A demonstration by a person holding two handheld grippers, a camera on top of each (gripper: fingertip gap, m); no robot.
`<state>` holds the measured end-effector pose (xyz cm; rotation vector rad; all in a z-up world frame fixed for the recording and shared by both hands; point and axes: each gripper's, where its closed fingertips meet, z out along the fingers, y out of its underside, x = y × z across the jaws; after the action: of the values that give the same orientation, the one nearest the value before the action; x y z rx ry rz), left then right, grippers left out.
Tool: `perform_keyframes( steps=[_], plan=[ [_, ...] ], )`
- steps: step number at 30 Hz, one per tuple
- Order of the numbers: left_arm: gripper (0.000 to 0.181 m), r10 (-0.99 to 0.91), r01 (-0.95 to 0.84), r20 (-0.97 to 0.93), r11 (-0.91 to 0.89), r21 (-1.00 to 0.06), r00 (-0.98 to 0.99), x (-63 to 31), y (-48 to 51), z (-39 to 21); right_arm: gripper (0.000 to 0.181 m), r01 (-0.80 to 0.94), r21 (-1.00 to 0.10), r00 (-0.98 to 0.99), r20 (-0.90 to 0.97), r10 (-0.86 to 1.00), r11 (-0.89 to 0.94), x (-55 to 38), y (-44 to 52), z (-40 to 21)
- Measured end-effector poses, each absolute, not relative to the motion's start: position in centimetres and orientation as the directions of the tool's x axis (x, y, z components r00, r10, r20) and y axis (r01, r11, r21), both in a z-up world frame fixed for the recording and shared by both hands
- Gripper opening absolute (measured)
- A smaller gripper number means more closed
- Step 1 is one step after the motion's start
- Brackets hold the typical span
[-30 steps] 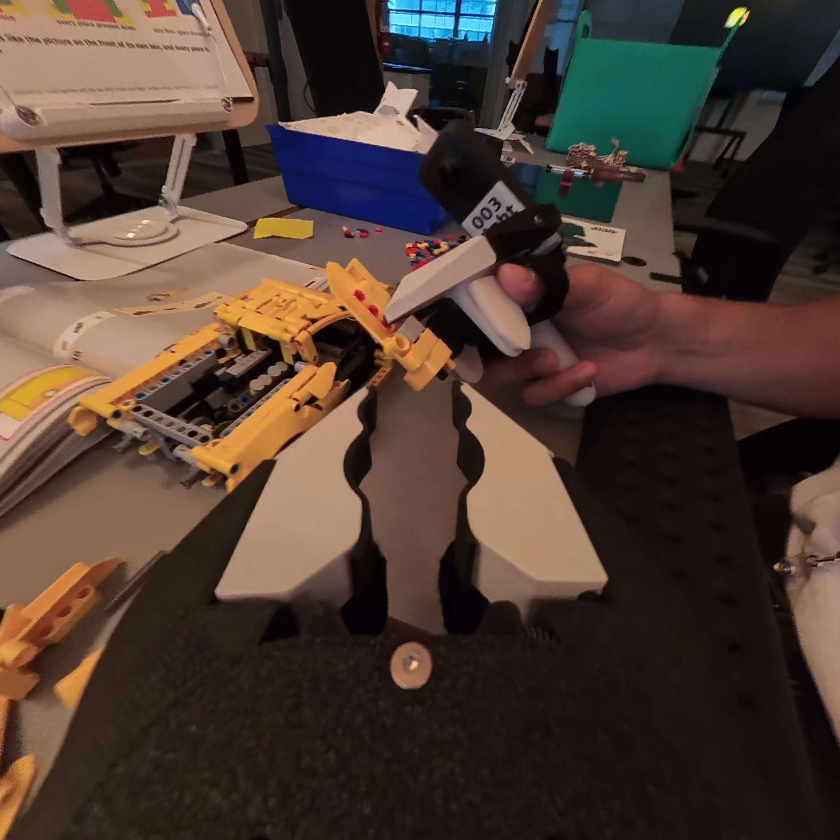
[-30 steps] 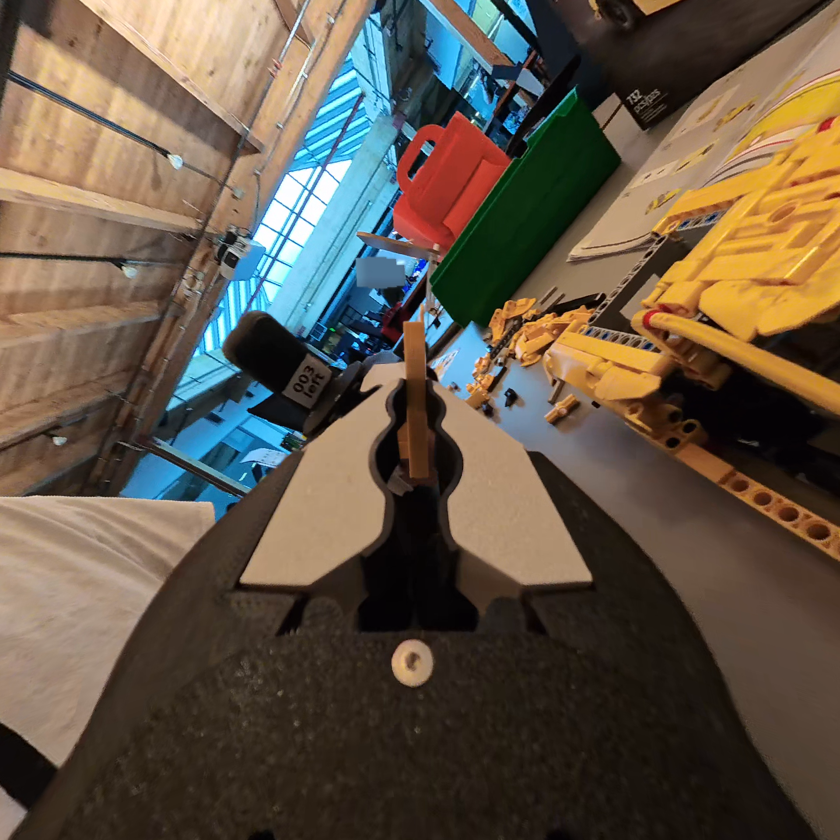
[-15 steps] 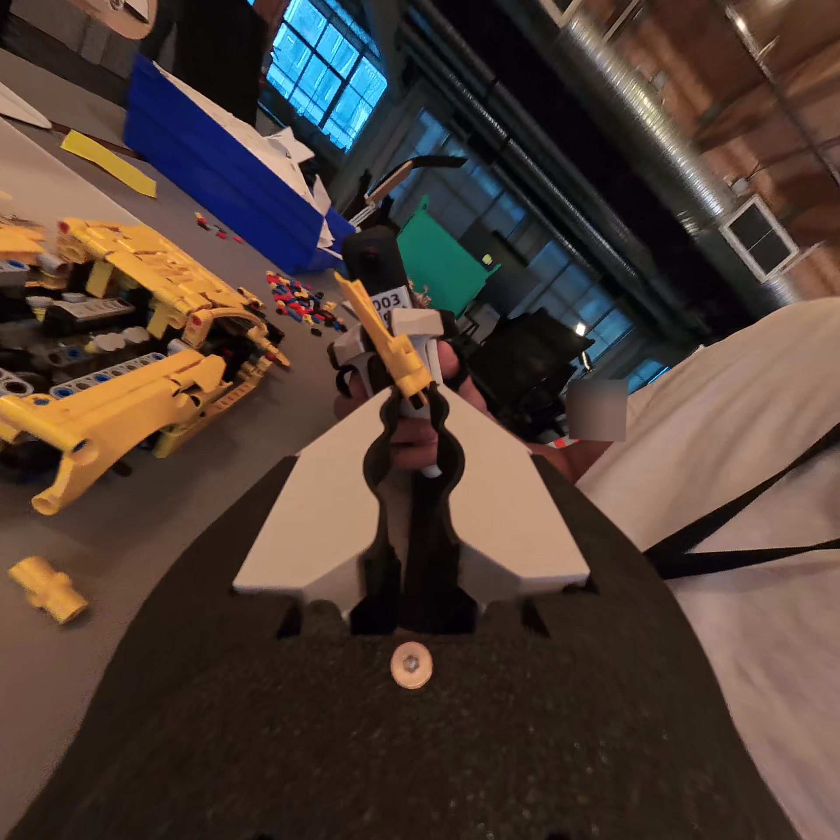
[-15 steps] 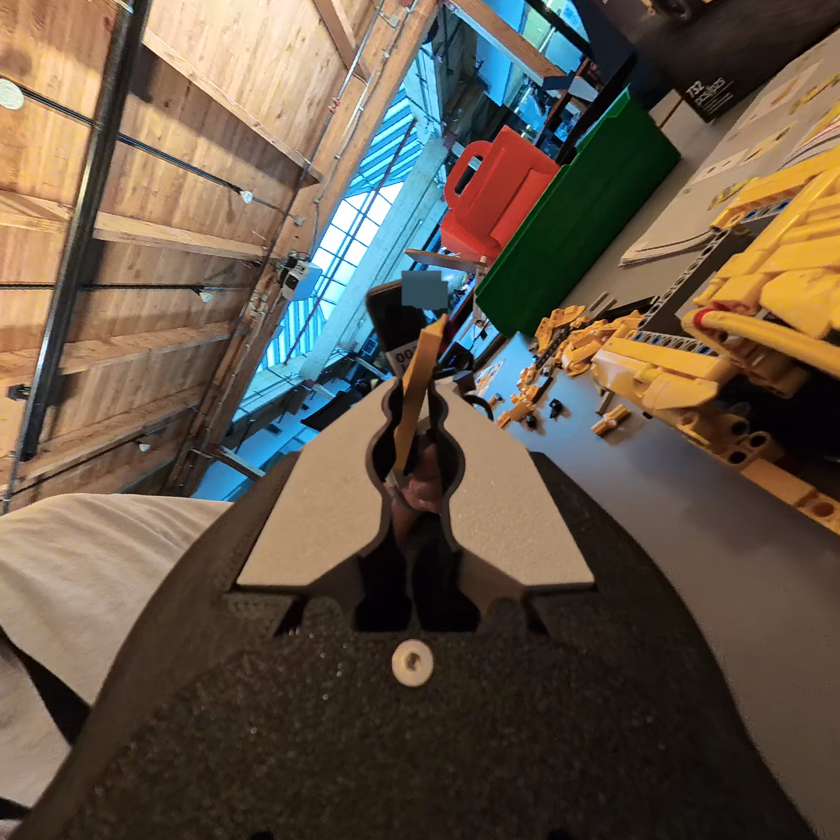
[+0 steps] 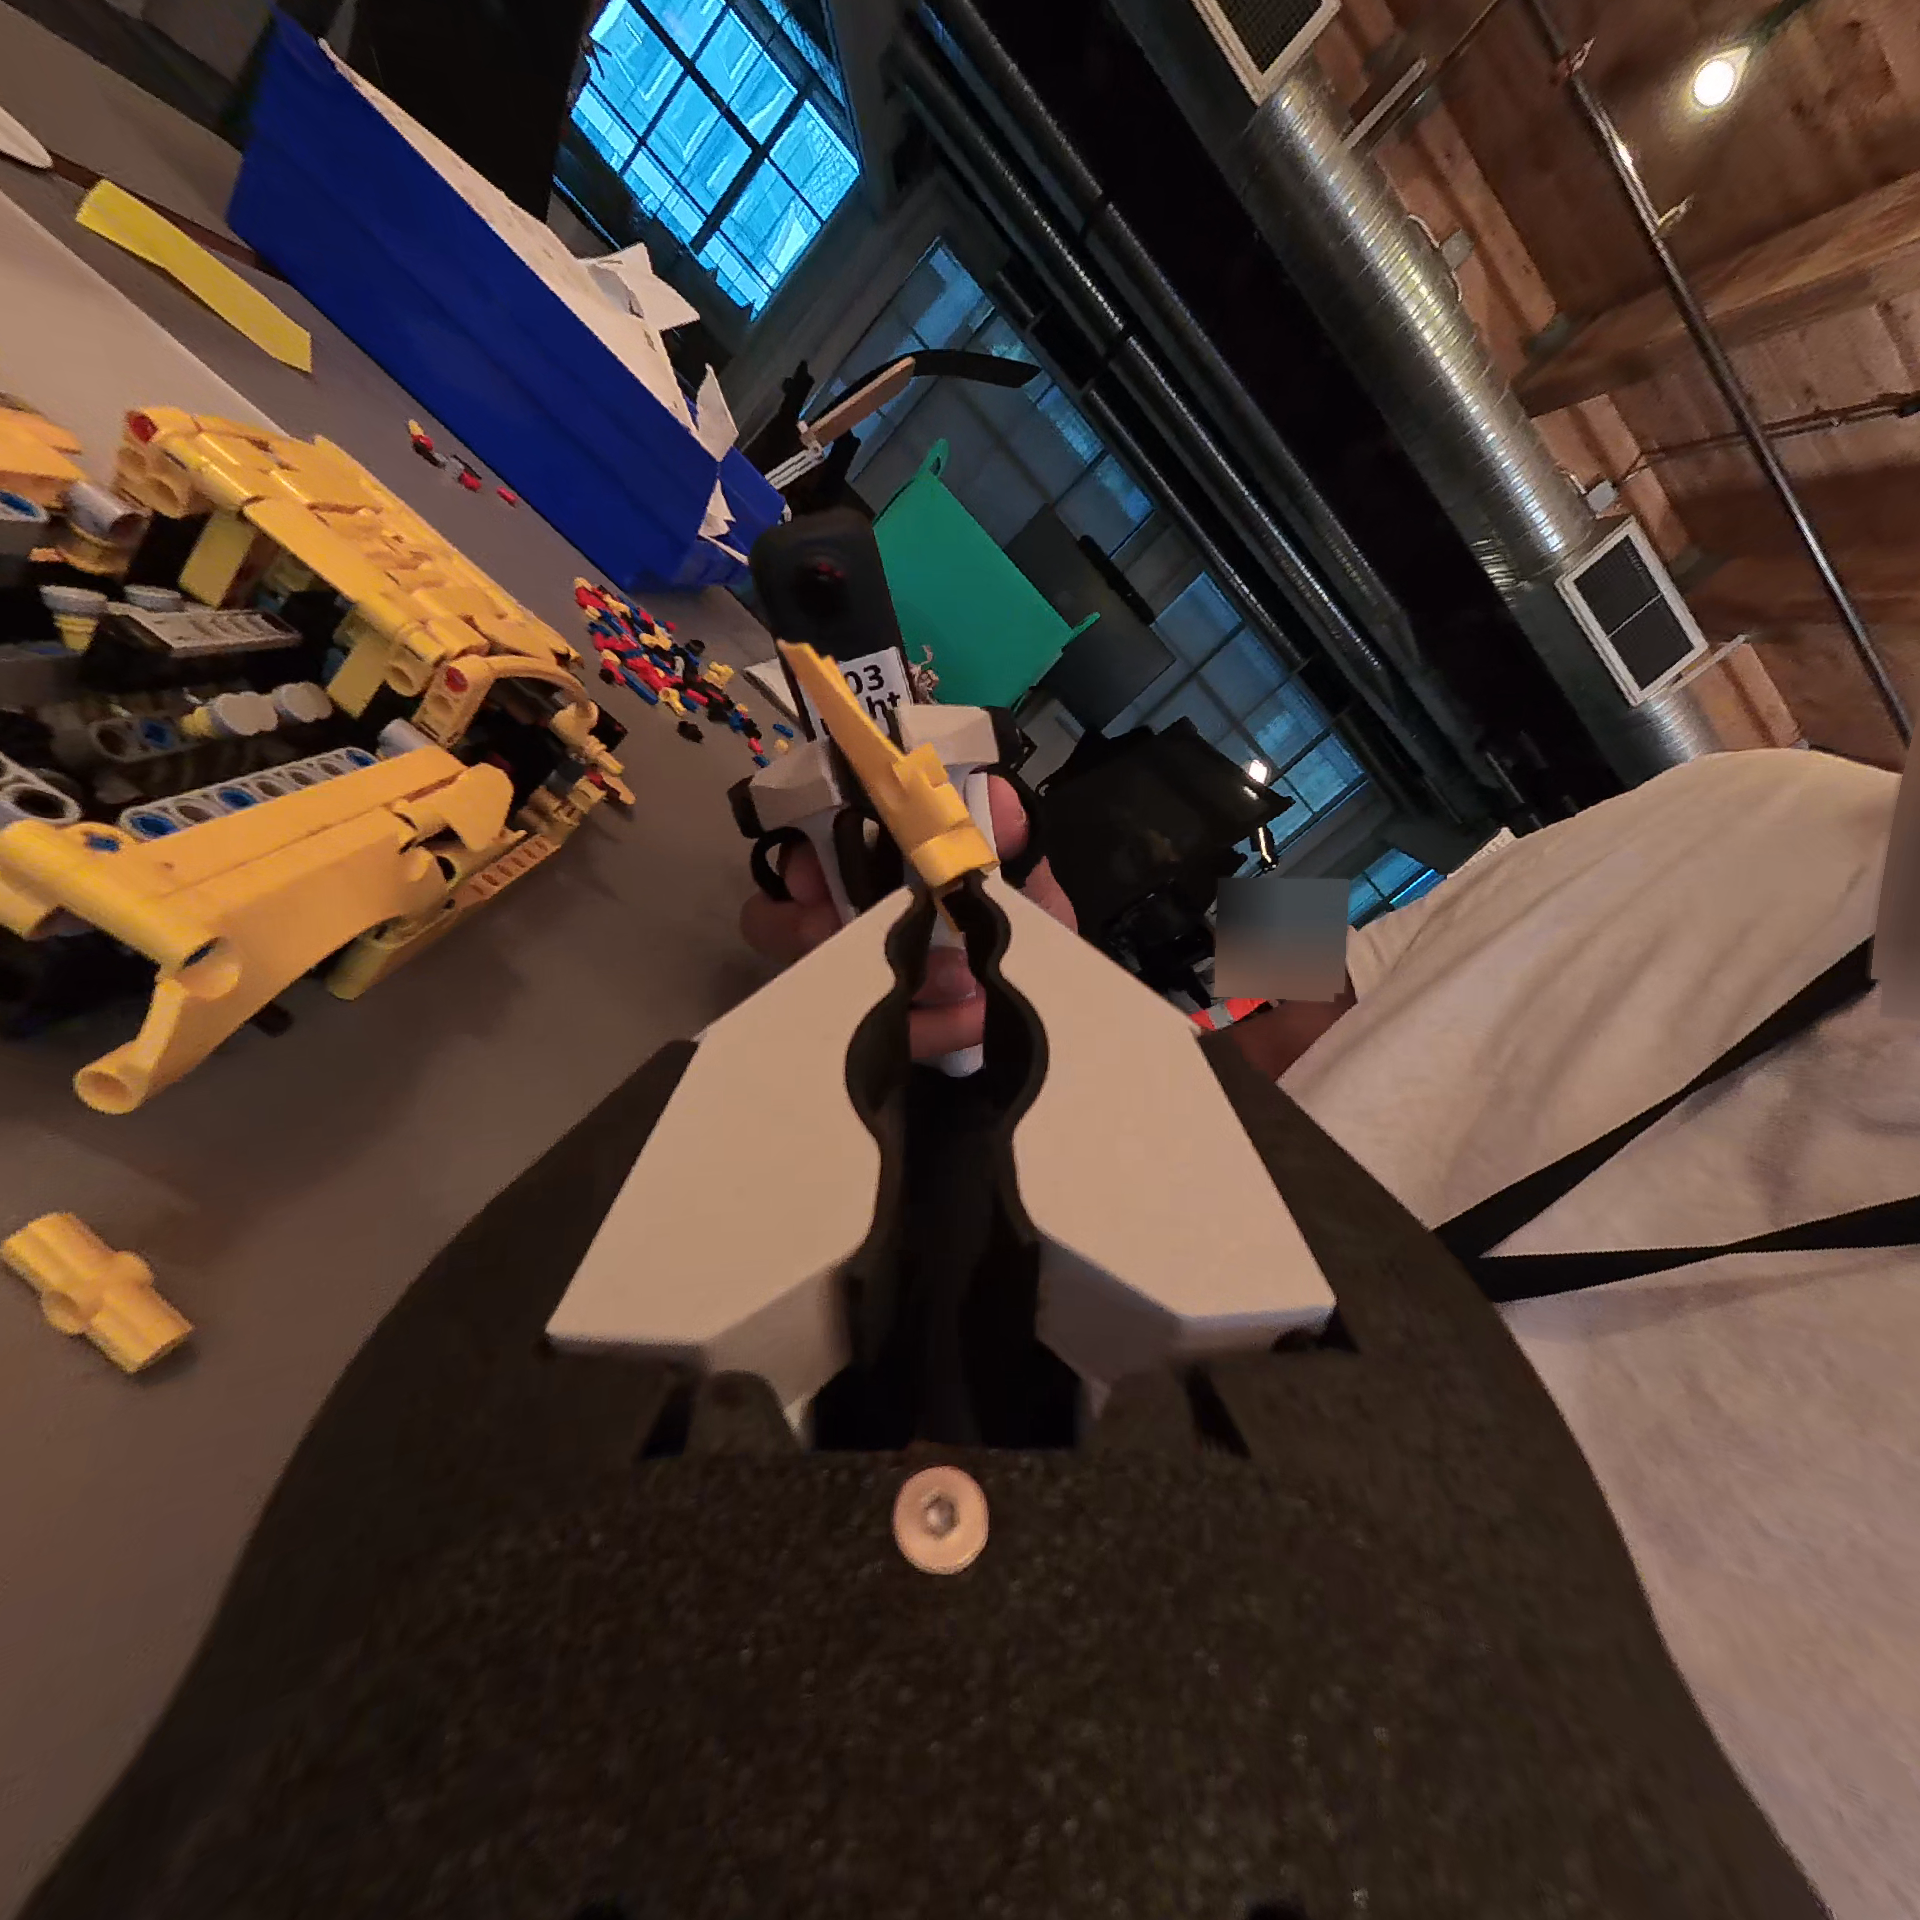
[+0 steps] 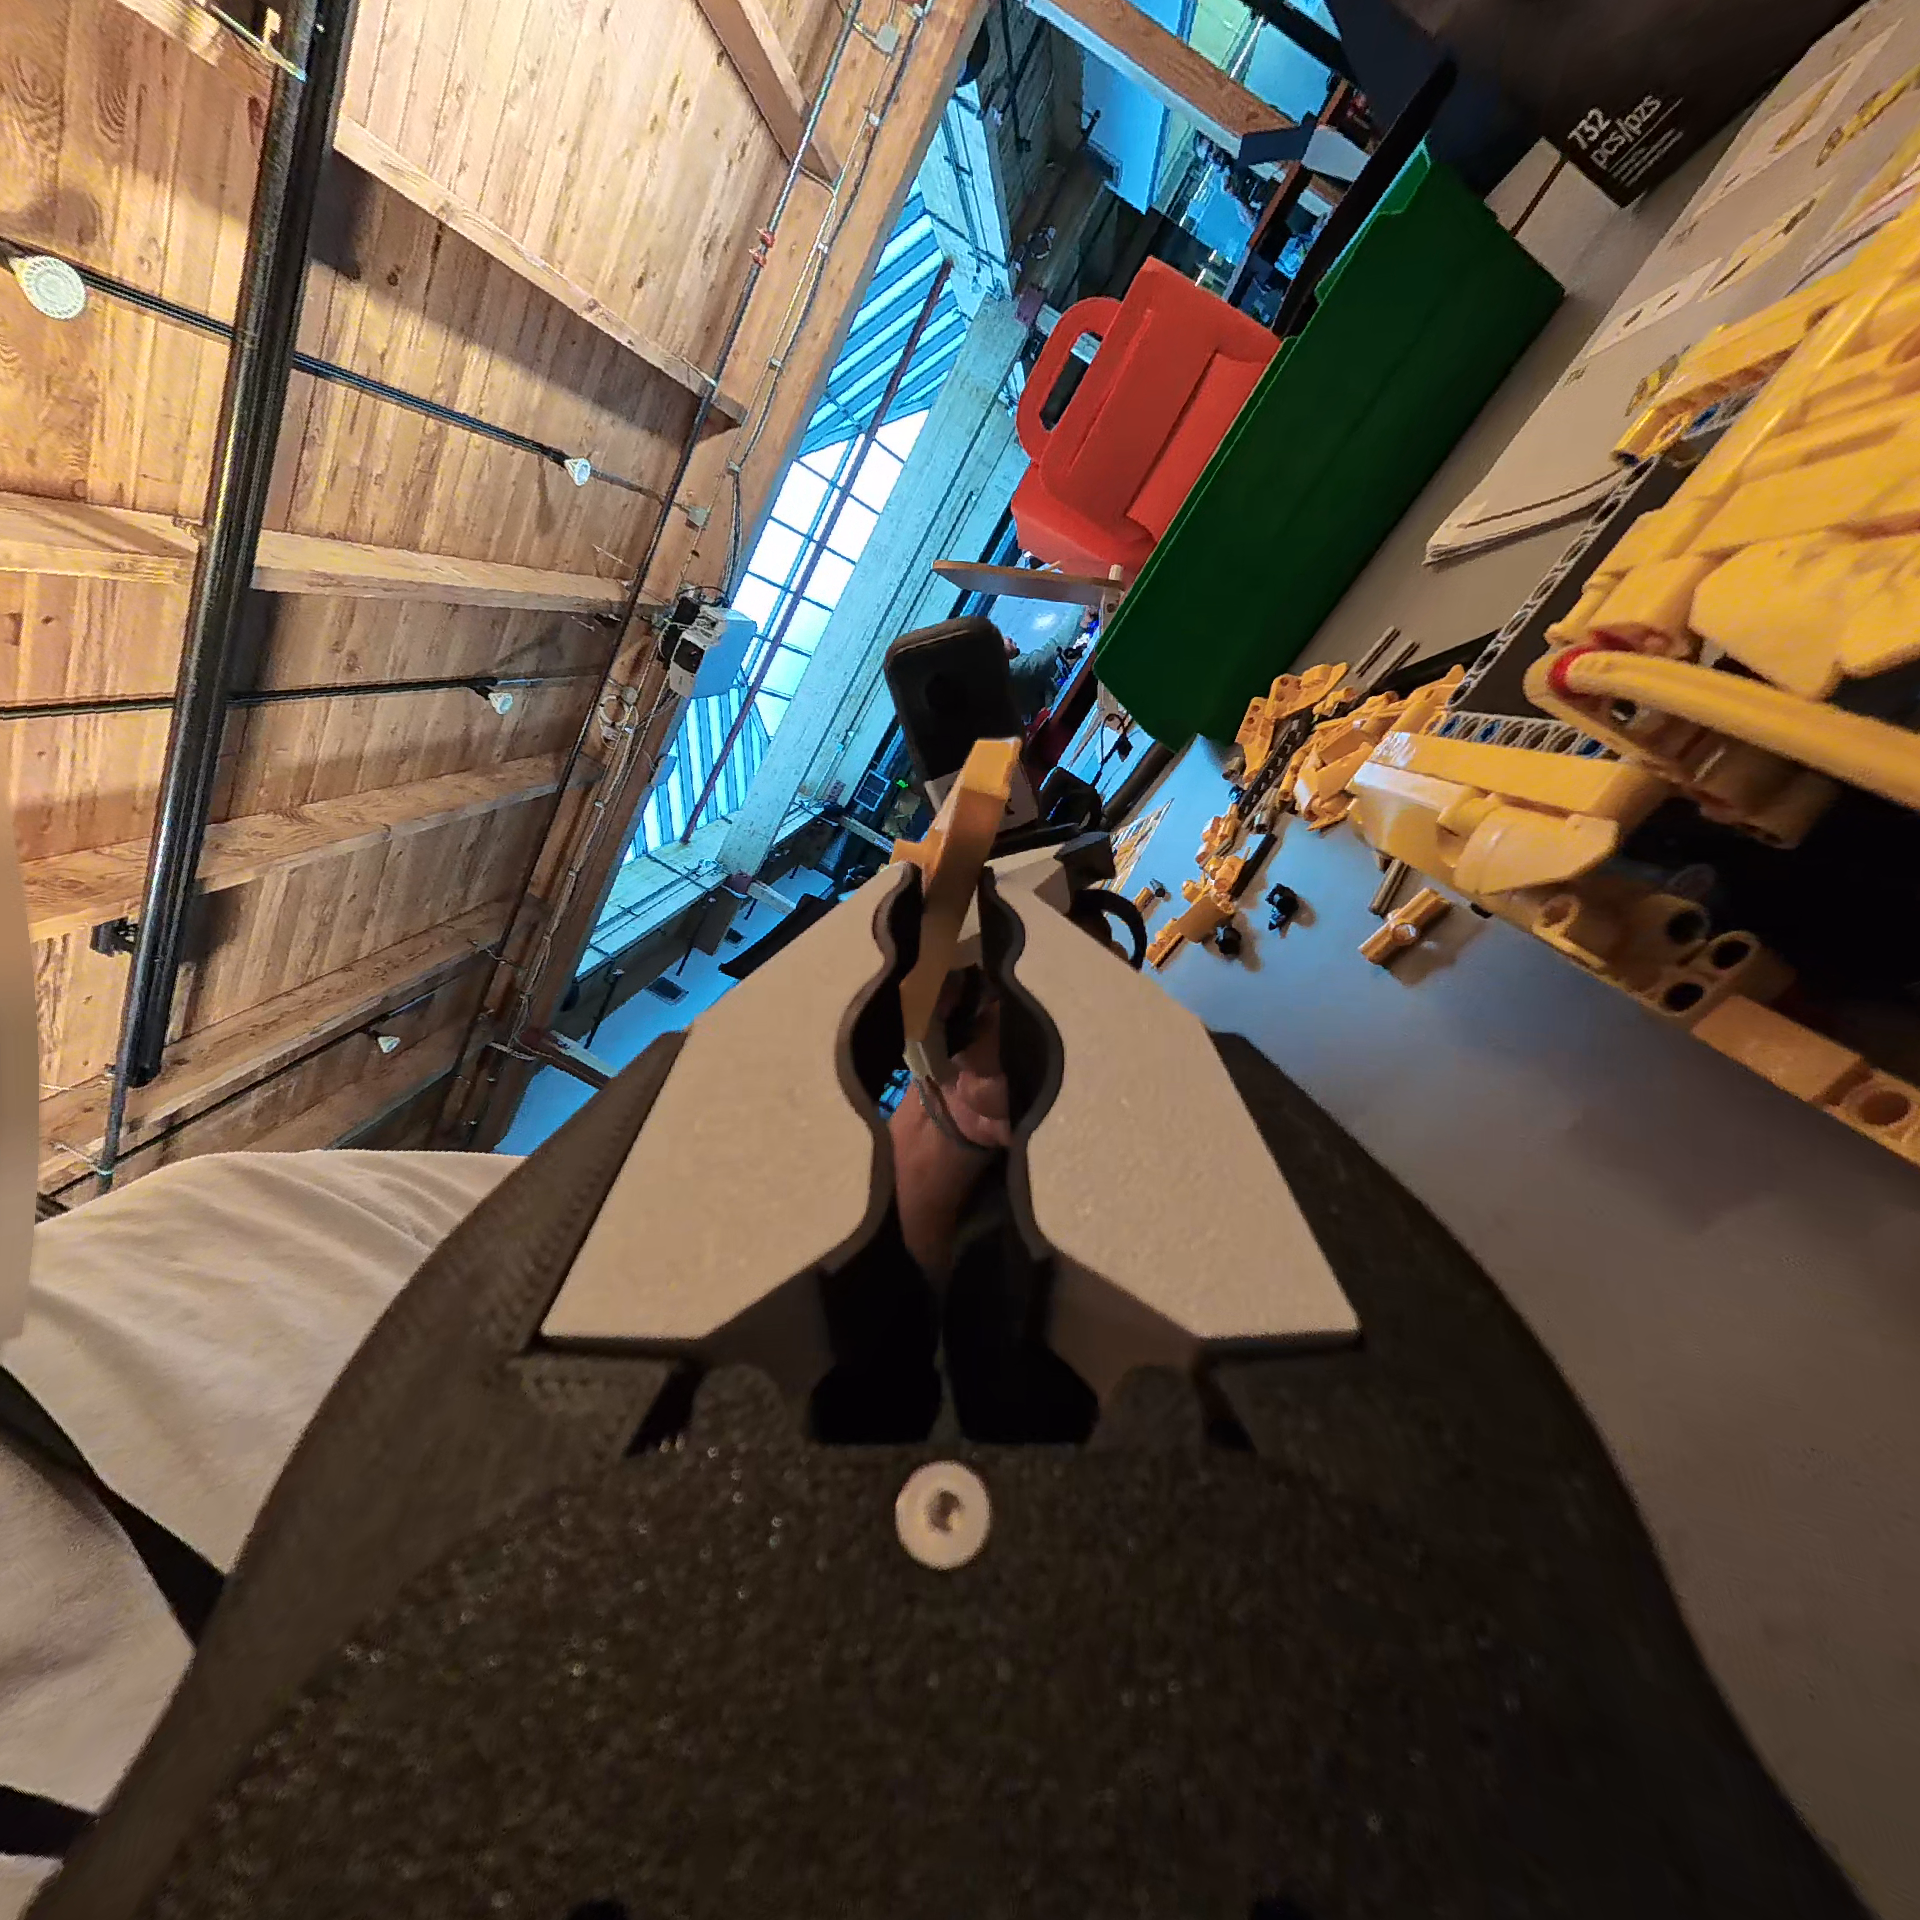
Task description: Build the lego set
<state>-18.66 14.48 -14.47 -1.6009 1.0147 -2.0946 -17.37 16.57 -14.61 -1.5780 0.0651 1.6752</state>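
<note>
A slim yellow lego piece is held in the air between my two grippers, which face each other. My right gripper is shut on it, and the piece sticks out past its tips. My left gripper is shut on the near end of the same piece. The right gripper's grey fingers and the hand behind them show in the left wrist view. The half-built yellow and black lego model lies on the grey table to the left; it also shows in the right wrist view.
A loose yellow connector lies near the table's front. A pile of small coloured pieces sits by a blue bin. Loose yellow parts, a green bin and a red container stand beyond the model. Only a small space, under 4 cm, lies between the two pairs of fingers. From either gripper's tips it is about 12 cm to the loose yellow connector.
My left gripper was open and low by the model. It has lifted, turned toward the right gripper and shut on the yellow piece's end. The right gripper has kept its hold.
</note>
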Motion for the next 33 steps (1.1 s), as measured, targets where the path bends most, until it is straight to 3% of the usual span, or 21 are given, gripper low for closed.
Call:
perform_keyframes(
  steps=[7, 12, 17, 21, 24, 25, 31, 33],
  plan=[
    [0.005, -0.718, -0.160, 0.641, -0.623, -0.766, -0.274, -18.6, 14.6, -14.8, 0.006, -0.569, -0.428, 0.068, -0.875, 0.478, -0.702, -17.3, 16.4, -14.8],
    [0.015, -0.945, -0.125, 0.321, -0.312, -0.942, -0.057, -18.1, 15.9, -15.9, 0.006, -0.621, -0.434, 0.158, -0.885, 0.439, -0.652, -15.7, 17.4, -15.7],
    [0.023, -0.995, -0.257, 0.075, -0.089, -0.962, 0.061, -16.8, 15.8, -18.2, 0.006, -0.662, -0.392, 0.180, -0.911, 0.372, -0.639, -14.5, 18.0, -16.7],
    [0.025, -0.989, -0.371, -0.002, -0.053, -0.927, 0.147, -15.6, 16.2, -20.1, 0.006, -0.669, -0.415, 0.250, -0.907, 0.339, -0.617, -14.0, 18.4, -17.5],
    [0.019, -0.972, -0.345, -0.040, -0.043, -0.938, 0.230, -15.1, 16.9, -19.3, 0.006, -0.641, -0.460, 0.303, -0.887, 0.348, -0.614, -14.5, 18.4, -17.7],
    [0.010, -0.972, -0.336, -0.035, -0.048, -0.940, 0.234, -15.0, 16.9, -19.1, 0.006, -0.643, -0.480, 0.317, -0.876, 0.362, -0.597, -14.4, 18.4, -17.5],
    [0.009, -0.981, -0.372, -0.028, -0.046, -0.927, 0.192, -15.2, 16.3, -19.8, 0.007, -0.575, -0.566, 0.417, -0.824, 0.384, -0.590, -14.6, 18.0, -17.7],
    [0.009, -0.987, -0.378, 0.038, -0.096, -0.921, 0.158, -15.6, 16.1, -20.1, 0.019, -0.572, -0.603, 0.451, -0.798, 0.400, -0.556, -13.7, 17.9, -17.2]
  ],
)
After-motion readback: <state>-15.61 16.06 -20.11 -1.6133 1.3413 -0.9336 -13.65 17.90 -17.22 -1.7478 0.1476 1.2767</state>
